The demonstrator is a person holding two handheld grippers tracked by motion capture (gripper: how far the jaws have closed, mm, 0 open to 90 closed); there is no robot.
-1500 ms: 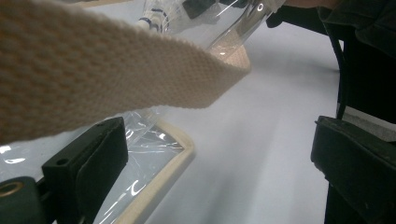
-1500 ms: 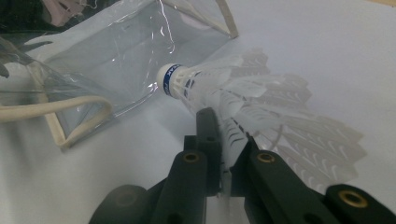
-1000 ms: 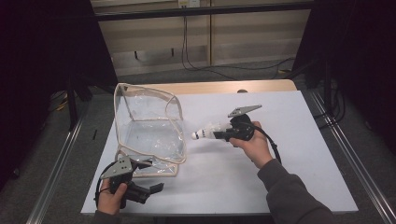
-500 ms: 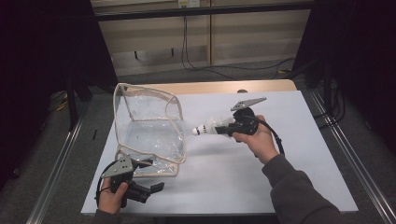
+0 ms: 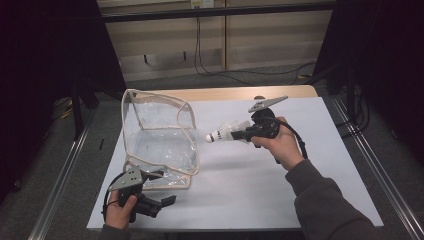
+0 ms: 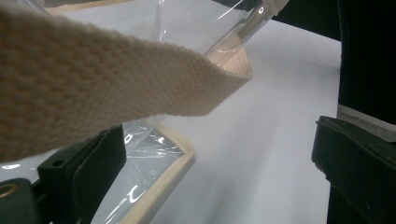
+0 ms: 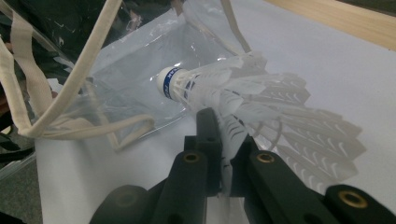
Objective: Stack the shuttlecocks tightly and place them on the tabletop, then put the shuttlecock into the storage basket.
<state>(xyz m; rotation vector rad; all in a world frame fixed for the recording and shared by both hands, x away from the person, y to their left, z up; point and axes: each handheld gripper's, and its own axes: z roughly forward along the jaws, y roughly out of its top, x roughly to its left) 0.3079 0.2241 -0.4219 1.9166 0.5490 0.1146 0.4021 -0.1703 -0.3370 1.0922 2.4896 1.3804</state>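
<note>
A clear plastic bag with cream webbing trim (image 5: 160,137) is standing on the left half of the counter (image 5: 300,200), its open mouth propped up and facing right, which looks meant to give a ready entry for what the right hand is carrying. The left tool (image 5: 150,192) is sitting at the counter's near-left corner against the bag's lower flap; in the left gripper view its jaws are standing apart, with a cream strap (image 6: 93,79) draped across in front of them and the trimmed bag edge (image 6: 177,158) lying between them, not pinched, so it seems to be steadying the bag rather than gripping it. The right tool (image 5: 239,134) is hovering above the middle of the counter, clamped tight on the feather skirt of a white shuttlecock (image 7: 224,93), and is holding it cork-first toward the bag's mouth, near it but not yet inside
</note>
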